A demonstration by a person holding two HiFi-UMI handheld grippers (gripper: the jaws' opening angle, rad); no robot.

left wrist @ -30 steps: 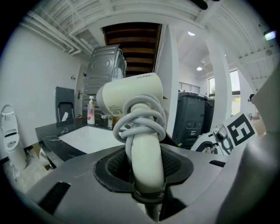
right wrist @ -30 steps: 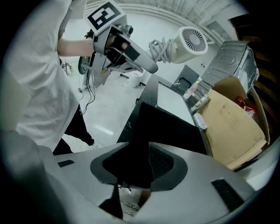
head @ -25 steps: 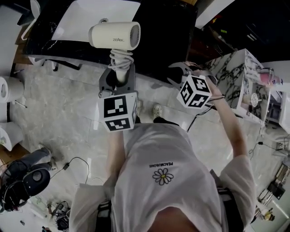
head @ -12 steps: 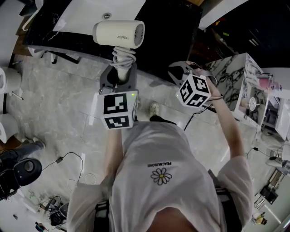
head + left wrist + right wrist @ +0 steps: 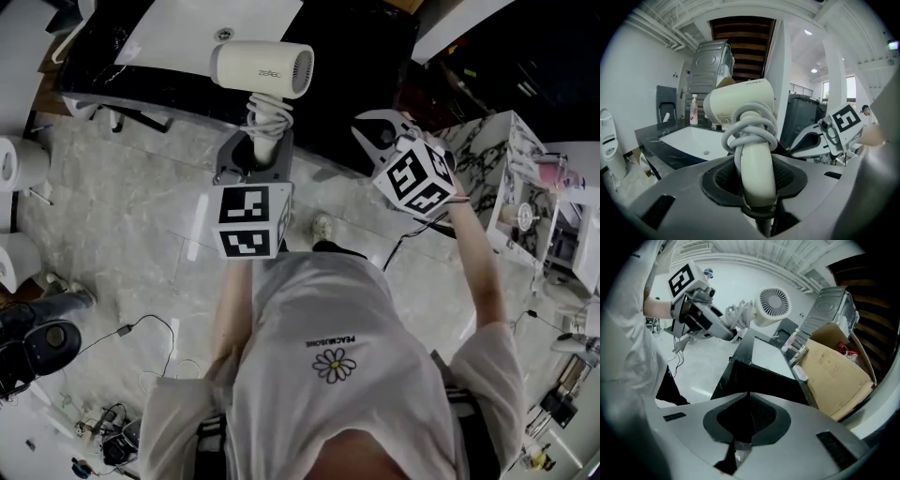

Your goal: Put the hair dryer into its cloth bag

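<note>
My right gripper (image 5: pixel 367 131) has lifted toward upper right, jaws just closing together on nothing; left gripper (image 5: pixel 253 152) stays clamped on the hair dryer (image 5: pixel 262 67).

One hair dryer (image 5: pixel 261 69): cream, cord coiled round its handle. You hold it upright by the handle in your left gripper (image 5: pixel 255 155), barrel level, grille end facing right.

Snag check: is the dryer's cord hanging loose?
No, the cord is coiled round the dryer handle.
</note>
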